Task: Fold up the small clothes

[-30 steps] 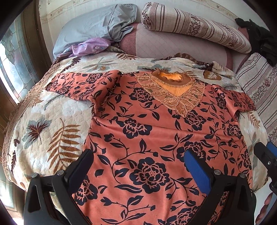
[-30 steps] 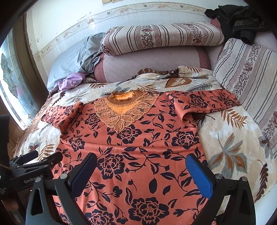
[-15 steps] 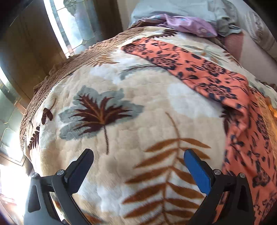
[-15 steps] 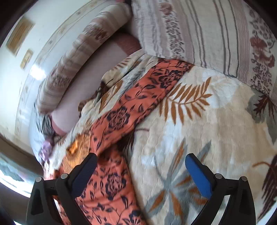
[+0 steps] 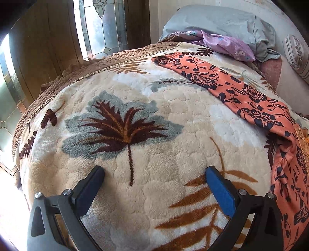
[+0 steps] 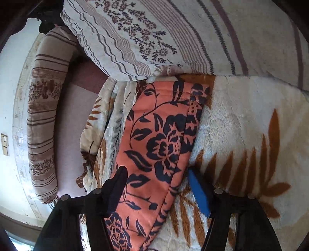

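A: Right fingers (image 6: 190, 185)?
B: Closing around the sleeve of the orange black-flowered blouse (image 6: 154, 154), near its cuff edge by the striped pillow (image 6: 173, 34).
A: Left?
B: My left fingers (image 5: 218, 191) spread wide over bare cream leaf-print fleece blanket (image 5: 135, 135); other sleeve well beyond.

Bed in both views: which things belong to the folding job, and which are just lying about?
For the job:
- orange top, sleeve between the closing right gripper
- left gripper, open over the blanket

Lying about:
- purple cloth
- grey pillow
- striped pillows
- dark clothes
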The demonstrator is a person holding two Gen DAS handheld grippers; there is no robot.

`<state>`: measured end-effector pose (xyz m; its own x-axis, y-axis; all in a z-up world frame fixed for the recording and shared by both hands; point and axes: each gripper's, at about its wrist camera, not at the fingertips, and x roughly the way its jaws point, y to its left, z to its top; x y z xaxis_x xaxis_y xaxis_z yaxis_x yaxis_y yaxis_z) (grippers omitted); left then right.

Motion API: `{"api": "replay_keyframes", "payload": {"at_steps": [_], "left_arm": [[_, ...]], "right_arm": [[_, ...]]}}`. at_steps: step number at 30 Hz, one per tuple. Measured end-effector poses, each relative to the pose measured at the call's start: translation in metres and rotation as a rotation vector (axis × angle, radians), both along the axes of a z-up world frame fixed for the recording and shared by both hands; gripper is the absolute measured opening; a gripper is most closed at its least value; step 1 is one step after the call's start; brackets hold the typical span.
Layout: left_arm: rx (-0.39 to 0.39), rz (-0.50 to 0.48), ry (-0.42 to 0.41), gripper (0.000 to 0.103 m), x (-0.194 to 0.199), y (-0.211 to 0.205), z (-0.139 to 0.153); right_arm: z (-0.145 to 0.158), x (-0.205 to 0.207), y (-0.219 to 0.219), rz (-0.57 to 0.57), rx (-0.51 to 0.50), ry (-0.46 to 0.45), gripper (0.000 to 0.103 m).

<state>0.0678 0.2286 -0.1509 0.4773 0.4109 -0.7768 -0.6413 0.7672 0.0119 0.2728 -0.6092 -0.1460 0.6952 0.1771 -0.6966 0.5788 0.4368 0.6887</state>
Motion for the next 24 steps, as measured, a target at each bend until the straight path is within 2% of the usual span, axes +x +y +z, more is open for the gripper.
{"api": "replay_keyframes", "payload": {"at_steps": [2, 4, 6, 8, 11, 13, 15, 16, 18, 19, 20, 22, 24], "left_arm": [[0.007, 0.0, -0.002, 0.103, 0.0, -0.001, 0.0], [0.006, -0.001, -0.009, 0.103, -0.001, 0.0, 0.0], [0.004, -0.002, -0.015, 0.103, -0.002, 0.0, 0.0], [0.005, -0.003, -0.019, 0.103, -0.002, 0.0, 0.0], [0.004, -0.003, -0.024, 0.103, -0.003, 0.0, 0.0], [0.0, -0.004, -0.029, 0.103, -0.004, 0.0, 0.0], [-0.002, -0.004, -0.033, 0.103, -0.004, 0.0, 0.001], [-0.004, -0.005, -0.035, 0.103, -0.005, 0.0, 0.001], [-0.007, -0.005, -0.039, 0.103, -0.005, 0.001, 0.001], [-0.009, -0.006, -0.041, 0.103, -0.005, 0.001, 0.001], [-0.01, -0.006, -0.043, 0.103, -0.005, 0.001, 0.001], [-0.012, -0.007, -0.046, 0.103, -0.006, 0.001, 0.001], [-0.013, -0.007, -0.047, 0.103, -0.006, 0.001, 0.001]], "right_arm": [[0.005, 0.008, -0.002, 0.022, -0.06, 0.046, 0.013], [0.025, 0.012, 0.003, 0.05, -0.132, 0.028, 0.01], [0.059, 0.013, 0.018, 0.079, -0.181, -0.053, 0.009], [0.106, 0.017, 0.046, 0.145, -0.247, -0.156, 0.008], [0.184, 0.022, 0.118, 0.302, -0.301, -0.359, 0.008], [0.226, 0.018, 0.178, 0.406, -0.314, -0.489, 0.008], [0.248, 0.014, 0.243, 0.507, -0.301, -0.579, 0.008], [0.249, 0.011, 0.273, 0.546, -0.285, -0.605, 0.009], [0.229, 0.01, 0.329, 0.622, -0.209, -0.591, 0.018], [0.209, 0.009, 0.354, 0.65, -0.16, -0.567, 0.045], [0.184, 0.007, 0.377, 0.677, -0.116, -0.525, 0.1], [0.124, 0.006, 0.416, 0.712, -0.077, -0.415, 0.103], [0.051, 0.007, 0.444, 0.783, -0.059, -0.183, 0.102]]}}
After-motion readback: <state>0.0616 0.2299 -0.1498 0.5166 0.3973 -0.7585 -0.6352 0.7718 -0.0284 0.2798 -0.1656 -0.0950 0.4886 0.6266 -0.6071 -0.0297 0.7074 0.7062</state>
